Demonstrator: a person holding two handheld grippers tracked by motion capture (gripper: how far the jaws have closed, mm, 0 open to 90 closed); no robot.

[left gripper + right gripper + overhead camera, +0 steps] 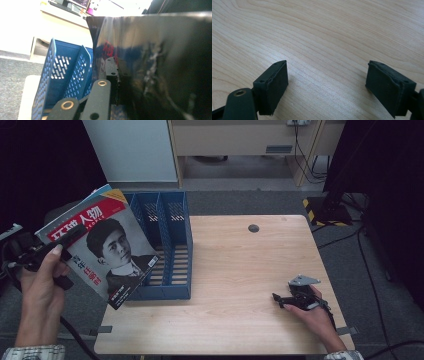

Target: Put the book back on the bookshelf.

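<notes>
High view: left gripper (62,246) clamps magazine (107,250) beside blue file rack (172,255) (right gripper (285,301) gapes wide).

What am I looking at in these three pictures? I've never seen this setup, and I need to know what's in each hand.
No robot arm here: a person holds a two-jaw gripper in each hand at a wooden table. The high view looks down from above the person's side. The other two come from cameras riding on the grippers, looking along their black jaws. The left gripper is shut on a magazine with a portrait on the cover, held up beside a blue file rack at the table's left edge; its own view shows the glossy cover up close. The right gripper rests low over bare wood, jaws wide apart, holding nothing.
</notes>
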